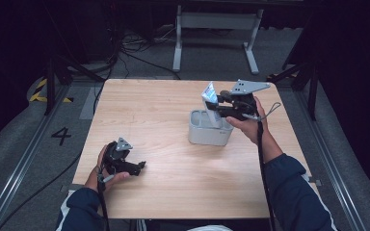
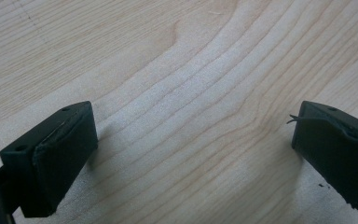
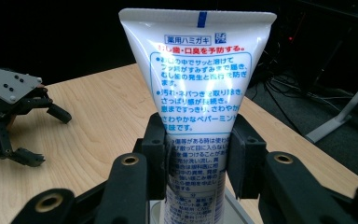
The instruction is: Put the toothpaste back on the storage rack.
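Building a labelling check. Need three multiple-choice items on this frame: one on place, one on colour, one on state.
1. Where does the grey holder stand?
A. right half of the wooden table, in front of the right hand
B. on the floor
C. beside the left hand

2. What colour is the tube?
A. red with white print
B. white with blue and red print
C. black

3. How do the grippers stand?
A. both open
B. left shut on the tube, right open
C. right gripper shut on the tube, left gripper open

Answers:
1 A: the high view shows it on the table's right half.
2 B: the right gripper view shows it.
3 C: fingers press the tube; left ones stand apart over bare wood.
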### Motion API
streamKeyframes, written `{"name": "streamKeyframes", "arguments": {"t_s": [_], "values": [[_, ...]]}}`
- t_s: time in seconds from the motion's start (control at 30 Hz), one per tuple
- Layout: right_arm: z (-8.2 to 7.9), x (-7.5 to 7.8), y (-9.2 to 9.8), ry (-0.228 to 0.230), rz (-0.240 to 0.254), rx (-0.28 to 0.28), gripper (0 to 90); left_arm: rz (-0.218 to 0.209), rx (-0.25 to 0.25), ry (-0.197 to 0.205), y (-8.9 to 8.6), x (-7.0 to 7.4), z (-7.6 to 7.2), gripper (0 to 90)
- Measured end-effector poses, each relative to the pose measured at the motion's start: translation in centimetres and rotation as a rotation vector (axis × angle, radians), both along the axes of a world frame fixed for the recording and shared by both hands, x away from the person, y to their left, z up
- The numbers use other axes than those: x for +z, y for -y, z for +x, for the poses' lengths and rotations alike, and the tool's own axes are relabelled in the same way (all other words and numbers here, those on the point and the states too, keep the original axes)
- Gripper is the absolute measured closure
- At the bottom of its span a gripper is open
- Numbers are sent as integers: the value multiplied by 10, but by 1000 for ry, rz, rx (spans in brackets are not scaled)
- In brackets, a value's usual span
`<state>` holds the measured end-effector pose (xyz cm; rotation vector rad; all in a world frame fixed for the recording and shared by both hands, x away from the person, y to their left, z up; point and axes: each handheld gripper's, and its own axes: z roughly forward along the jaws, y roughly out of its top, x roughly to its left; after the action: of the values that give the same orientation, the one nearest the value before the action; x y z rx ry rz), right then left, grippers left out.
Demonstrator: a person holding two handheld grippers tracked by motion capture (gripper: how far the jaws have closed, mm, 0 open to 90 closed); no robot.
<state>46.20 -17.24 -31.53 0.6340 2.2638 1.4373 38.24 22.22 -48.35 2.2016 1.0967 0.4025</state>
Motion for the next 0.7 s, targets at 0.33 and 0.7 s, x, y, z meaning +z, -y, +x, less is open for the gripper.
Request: {"name": "streamKeyframes", "arguments": {"t_s": [0.33, 0.7], "values": [[6, -6, -1, -7, 5, -10, 652, -1, 0, 0, 0, 0, 0, 5], [11, -17, 2, -20, -1, -23, 649, 2, 0, 1, 0, 0, 0, 5]]}}
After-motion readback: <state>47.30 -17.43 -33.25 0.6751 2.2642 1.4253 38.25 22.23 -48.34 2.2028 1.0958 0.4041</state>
